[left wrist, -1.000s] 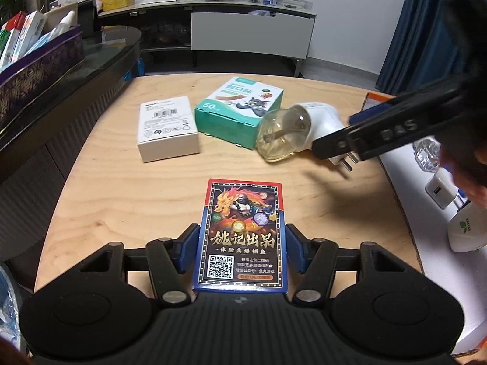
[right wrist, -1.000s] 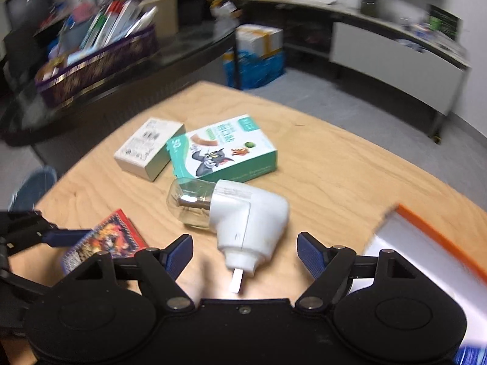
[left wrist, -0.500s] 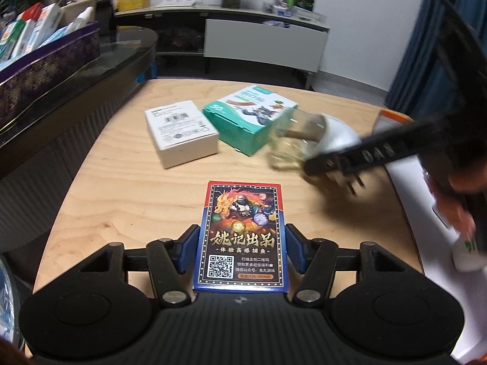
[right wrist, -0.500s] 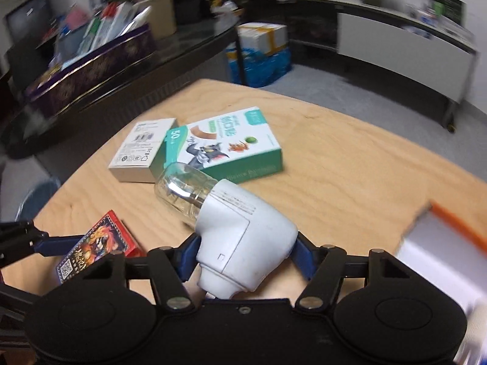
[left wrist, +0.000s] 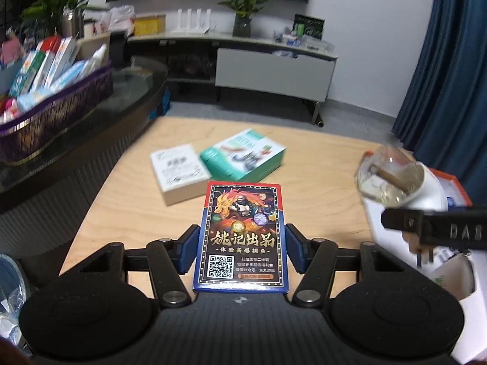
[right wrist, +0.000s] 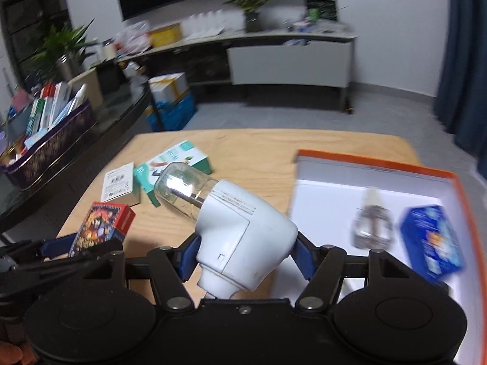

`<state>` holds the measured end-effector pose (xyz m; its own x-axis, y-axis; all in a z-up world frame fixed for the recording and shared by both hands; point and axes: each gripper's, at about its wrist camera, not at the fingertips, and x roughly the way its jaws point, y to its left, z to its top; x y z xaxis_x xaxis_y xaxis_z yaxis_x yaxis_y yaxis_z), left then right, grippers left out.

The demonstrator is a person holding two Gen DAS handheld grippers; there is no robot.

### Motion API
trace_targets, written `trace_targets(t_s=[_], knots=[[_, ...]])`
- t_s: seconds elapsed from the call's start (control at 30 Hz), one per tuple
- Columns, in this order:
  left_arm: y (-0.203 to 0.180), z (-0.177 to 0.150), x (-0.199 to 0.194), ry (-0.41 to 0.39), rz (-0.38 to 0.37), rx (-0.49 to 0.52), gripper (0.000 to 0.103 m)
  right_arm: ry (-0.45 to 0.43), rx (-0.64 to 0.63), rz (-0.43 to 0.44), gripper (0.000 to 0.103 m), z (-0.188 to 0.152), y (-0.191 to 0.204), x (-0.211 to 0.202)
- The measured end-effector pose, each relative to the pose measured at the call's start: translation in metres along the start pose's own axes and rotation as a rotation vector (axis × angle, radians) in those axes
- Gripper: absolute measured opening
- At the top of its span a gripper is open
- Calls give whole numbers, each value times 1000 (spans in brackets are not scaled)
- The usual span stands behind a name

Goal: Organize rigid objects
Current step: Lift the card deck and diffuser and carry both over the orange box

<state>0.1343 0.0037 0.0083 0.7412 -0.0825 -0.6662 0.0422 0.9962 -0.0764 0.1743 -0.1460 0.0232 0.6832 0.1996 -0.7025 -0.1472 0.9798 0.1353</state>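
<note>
Right gripper (right wrist: 245, 257) clamping white plug-in vaporizer (right wrist: 240, 237), orange-rimmed box (right wrist: 377, 165) beside, wooden table (right wrist: 258, 146)

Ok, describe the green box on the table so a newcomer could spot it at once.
On the wooden table, left of the orange-rimmed white tray, two boxes lie flat, side by side. The green box is the teal one with cartoon artwork; the white box beside it is plain.

Both claws tilt downward. The left claw (left wrist: 240, 251) is clamped on a card box (left wrist: 242, 237); the right claw (right wrist: 245, 254) grips a white plug-in device (right wrist: 243, 237).
</note>
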Motion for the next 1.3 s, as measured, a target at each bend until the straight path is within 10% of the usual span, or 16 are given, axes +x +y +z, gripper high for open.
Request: trace_targets(t_s=[0.67,1.3], knots=[[-110,-18,-46,-12,-210,140,60,-92,177,-234,76,-62,-84,-128],[-137,-35,-42,15,-257,192,60,-103,256,-285,76,-89,-117,-150]])
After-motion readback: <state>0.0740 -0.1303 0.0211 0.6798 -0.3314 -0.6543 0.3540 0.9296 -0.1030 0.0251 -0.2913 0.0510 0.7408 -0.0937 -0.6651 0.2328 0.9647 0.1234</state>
